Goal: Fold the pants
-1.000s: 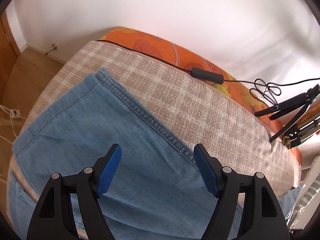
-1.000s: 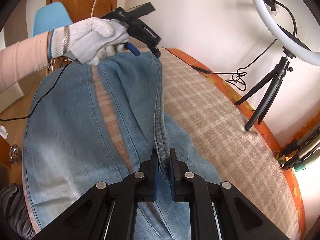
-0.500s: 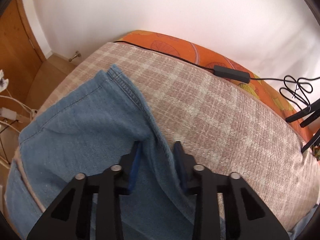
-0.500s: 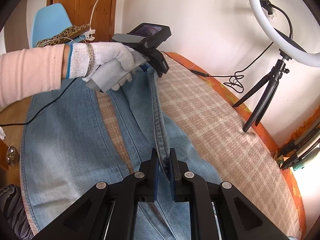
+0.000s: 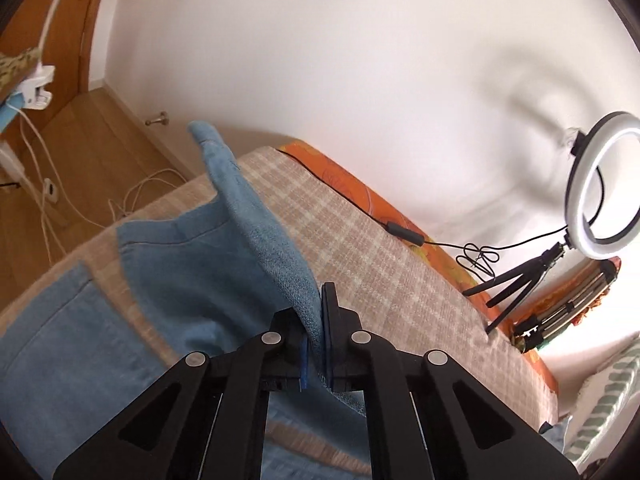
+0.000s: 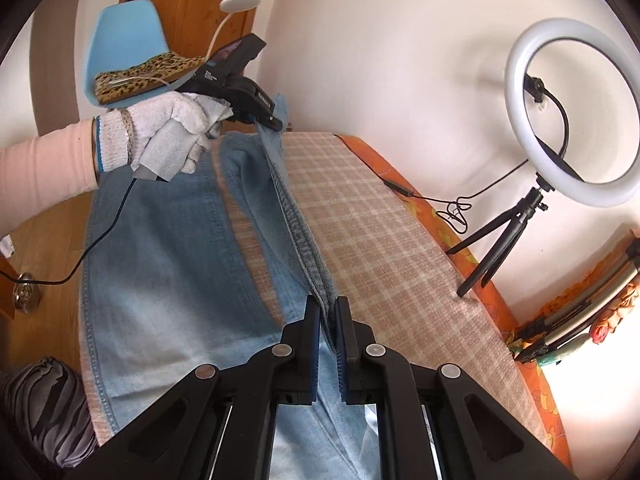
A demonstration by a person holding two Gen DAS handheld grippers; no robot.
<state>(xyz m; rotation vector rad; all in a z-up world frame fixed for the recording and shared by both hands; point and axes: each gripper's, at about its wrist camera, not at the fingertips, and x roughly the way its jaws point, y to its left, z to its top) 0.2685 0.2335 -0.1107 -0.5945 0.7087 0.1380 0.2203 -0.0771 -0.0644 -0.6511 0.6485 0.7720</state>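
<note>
Light blue jeans (image 6: 168, 264) lie on a bed with a beige checked cover (image 6: 380, 240). My right gripper (image 6: 328, 320) is shut on the outer side seam of the right-hand leg, near the hip. My left gripper (image 5: 318, 320) is shut on the same seam near the hem and holds the edge (image 5: 256, 216) lifted off the cover. In the right wrist view the left gripper (image 6: 276, 122) shows at the far end, held by a white-gloved hand (image 6: 168, 132). The seam (image 6: 296, 224) runs taut between both grippers.
A ring light on a black tripod (image 6: 560, 120) stands at the bed's right side, with a black cable (image 5: 404, 236) along the orange sheet (image 5: 440, 256). A blue chair (image 6: 128, 40) and a wooden door stand beyond the bed. Folded tripods (image 6: 580, 320) lie at the right.
My left gripper closed on the leg's seam near the hem and lifted it up off the cover. My right gripper stayed shut on the seam and rose slightly.
</note>
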